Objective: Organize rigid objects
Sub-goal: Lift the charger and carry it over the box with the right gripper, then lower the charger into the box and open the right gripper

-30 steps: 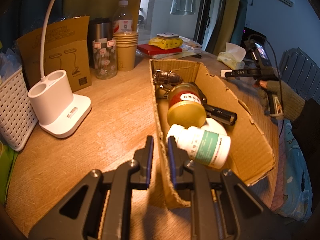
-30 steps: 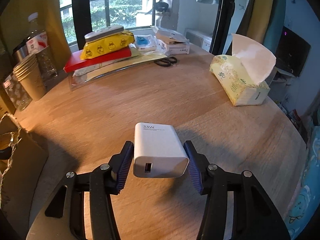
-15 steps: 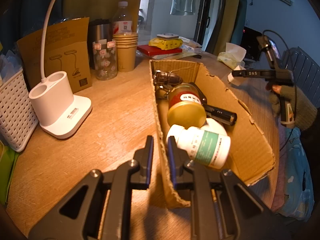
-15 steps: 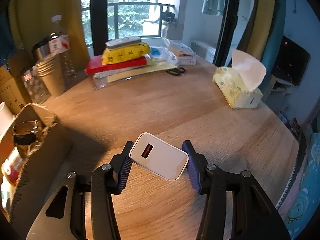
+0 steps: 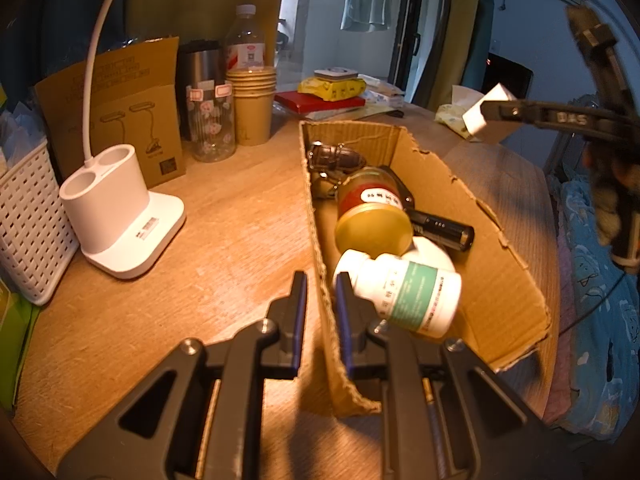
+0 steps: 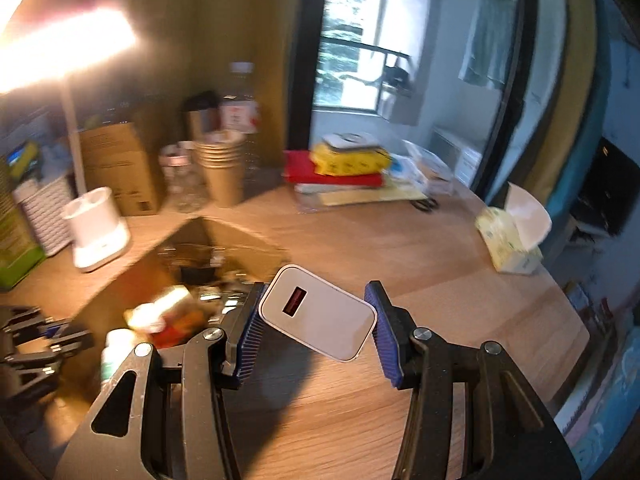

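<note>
Right wrist view: the right tool (image 6: 316,320) grips a white charger (image 6: 318,312), tilted, held above the wooden bench (image 6: 440,248) beside a cardboard box (image 5: 500,280). The left tool (image 5: 322,296) is clamped on the box's near wall; a jar (image 5: 372,216), a white bottle (image 5: 404,294) and a flashlight (image 5: 440,228) lie inside.

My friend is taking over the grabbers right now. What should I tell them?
Left gripper: clamped on the cardboard box's near wall, steadying it.
Right gripper: holding the white charger, tilted, in the air above the table beside the box.
Done: the white pill bottle, gold-lidded jar, black flashlight and watch lie in the box.
Left: lower the charger into the box and let go.
</note>
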`<action>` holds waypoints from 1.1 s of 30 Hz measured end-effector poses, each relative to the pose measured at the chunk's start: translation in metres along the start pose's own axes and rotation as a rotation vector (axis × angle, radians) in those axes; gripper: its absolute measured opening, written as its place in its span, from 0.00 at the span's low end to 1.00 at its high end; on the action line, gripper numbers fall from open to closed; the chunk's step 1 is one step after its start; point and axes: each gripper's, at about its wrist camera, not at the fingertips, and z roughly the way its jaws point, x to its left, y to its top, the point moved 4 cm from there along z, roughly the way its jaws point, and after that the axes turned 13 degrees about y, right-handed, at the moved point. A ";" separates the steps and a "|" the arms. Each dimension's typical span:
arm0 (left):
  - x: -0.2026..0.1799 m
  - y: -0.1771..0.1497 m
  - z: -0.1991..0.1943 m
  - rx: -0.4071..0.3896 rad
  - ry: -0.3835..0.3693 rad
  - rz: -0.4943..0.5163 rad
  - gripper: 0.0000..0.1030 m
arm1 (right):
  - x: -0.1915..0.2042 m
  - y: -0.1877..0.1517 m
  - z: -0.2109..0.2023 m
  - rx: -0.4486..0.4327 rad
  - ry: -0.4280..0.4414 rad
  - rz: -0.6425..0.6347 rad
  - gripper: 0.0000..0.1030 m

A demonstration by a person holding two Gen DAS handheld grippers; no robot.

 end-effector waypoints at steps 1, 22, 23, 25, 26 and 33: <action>0.000 0.000 0.000 0.000 0.000 0.000 0.15 | 0.010 0.001 -0.003 -0.003 0.009 -0.017 0.51; 0.000 0.000 0.000 0.000 0.001 0.000 0.15 | 0.074 0.014 0.059 0.024 0.060 -0.127 0.49; 0.000 0.000 0.000 0.000 0.001 0.000 0.15 | 0.073 0.014 0.063 0.026 0.054 -0.128 0.49; 0.000 0.000 0.000 0.000 0.001 0.000 0.15 | 0.070 0.016 0.072 0.028 0.037 -0.133 0.48; 0.000 0.000 0.000 0.000 0.001 0.000 0.15 | 0.069 0.017 0.076 0.030 0.024 -0.141 0.49; 0.000 0.000 0.000 0.000 0.001 0.000 0.15 | 0.061 0.017 0.099 0.043 -0.016 -0.153 0.49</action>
